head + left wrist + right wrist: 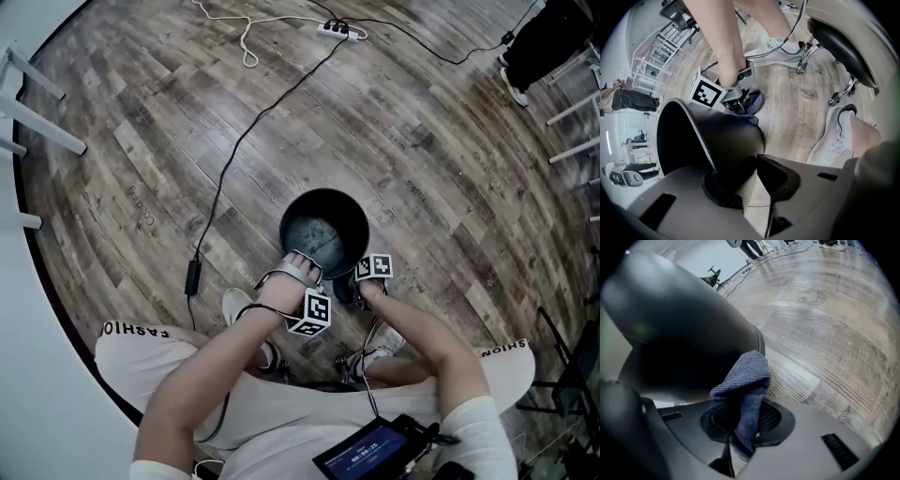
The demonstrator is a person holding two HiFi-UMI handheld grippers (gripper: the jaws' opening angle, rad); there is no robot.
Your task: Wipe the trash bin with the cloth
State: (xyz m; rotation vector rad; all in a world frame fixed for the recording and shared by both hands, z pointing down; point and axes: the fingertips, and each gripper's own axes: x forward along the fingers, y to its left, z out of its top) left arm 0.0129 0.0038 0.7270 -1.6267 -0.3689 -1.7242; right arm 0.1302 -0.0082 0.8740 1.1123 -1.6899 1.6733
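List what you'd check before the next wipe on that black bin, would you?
1. The left gripper is clamped on the trash bin, one jaw inside the rim and one outside: ok.
2. The right gripper is shut on the cloth: ok.
3. The cloth lies against the bin's outer wall: ok, it looks pressed there in the left gripper view.
4. The black cable on the floor is out of the way: ok, it lies off to one side of the bin.
5. Which parts of the wall are clean: cannot tell.
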